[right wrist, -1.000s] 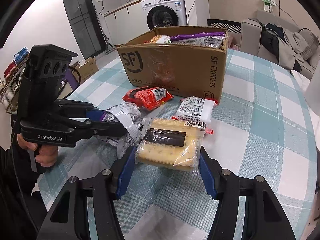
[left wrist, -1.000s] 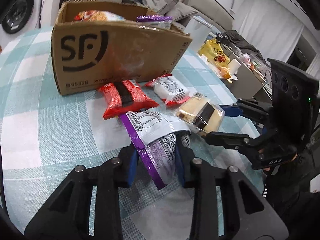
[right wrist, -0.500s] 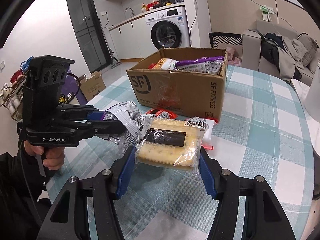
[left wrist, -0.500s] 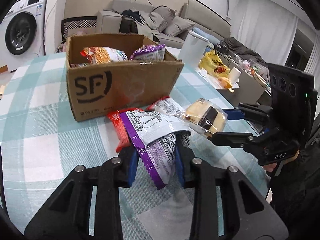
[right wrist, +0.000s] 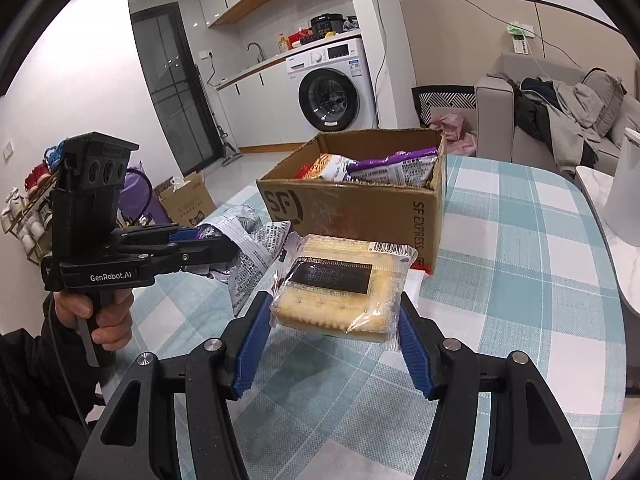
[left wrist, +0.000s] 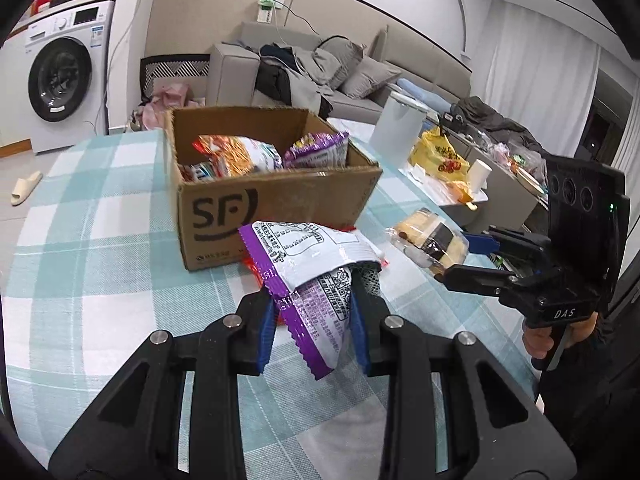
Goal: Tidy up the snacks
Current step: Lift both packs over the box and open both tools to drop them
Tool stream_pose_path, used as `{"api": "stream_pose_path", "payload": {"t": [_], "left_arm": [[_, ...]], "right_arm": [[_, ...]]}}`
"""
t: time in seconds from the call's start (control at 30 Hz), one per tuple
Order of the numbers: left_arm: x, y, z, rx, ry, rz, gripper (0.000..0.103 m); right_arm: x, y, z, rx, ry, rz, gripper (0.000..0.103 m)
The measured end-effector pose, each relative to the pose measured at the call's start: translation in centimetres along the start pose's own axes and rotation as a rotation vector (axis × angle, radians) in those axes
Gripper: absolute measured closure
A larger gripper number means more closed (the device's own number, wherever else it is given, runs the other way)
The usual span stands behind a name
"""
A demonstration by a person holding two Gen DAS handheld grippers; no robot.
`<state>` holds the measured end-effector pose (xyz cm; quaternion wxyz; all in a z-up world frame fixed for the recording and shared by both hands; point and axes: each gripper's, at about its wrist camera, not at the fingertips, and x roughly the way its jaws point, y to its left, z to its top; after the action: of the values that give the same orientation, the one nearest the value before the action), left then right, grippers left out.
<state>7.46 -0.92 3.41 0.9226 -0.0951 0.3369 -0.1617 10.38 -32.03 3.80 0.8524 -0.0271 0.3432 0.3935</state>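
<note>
My left gripper is shut on a purple and silver snack bag, held above the checked table in front of the open SF cardboard box. My right gripper is shut on a clear-wrapped cracker pack, also lifted, in front of the box. The box holds an orange snack bag and a purple bag. In the left wrist view the right gripper holds the cracker pack to the right. In the right wrist view the left gripper holds the silver bag at the left.
A red snack packet lies on the teal checked tablecloth against the box front, mostly hidden by the held bag. A white container stands behind the box at the right. A washing machine and a sofa are in the background.
Both grippers have risen from the table with their snacks, so the box's inside now shows. The red and white packets have stayed on the table.
</note>
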Motion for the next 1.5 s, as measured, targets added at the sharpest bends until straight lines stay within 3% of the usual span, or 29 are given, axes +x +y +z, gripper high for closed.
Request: {"api": "stream_pose_path", "payload": {"t": [0.73, 1.07, 1.5], "left_arm": [[-4.2, 2.2, 4.2, -0.046, -0.164, 0.143, 0.075], [-3.5, 2.6, 7.3, -0.038, -0.191, 0.193, 0.075], [0.4, 3.2, 10.4, -0.030, -0.191, 0.227, 0.075]], "right_arm": [[0.0, 0.1, 3.4, 0.112, -0.120, -0.062, 0.042], [0.9, -0.8, 6.2, 0.143, -0.153, -0.121, 0.042], [3.1, -1.0, 9.5, 0.146, -0.172, -0.143, 0.042]]}}
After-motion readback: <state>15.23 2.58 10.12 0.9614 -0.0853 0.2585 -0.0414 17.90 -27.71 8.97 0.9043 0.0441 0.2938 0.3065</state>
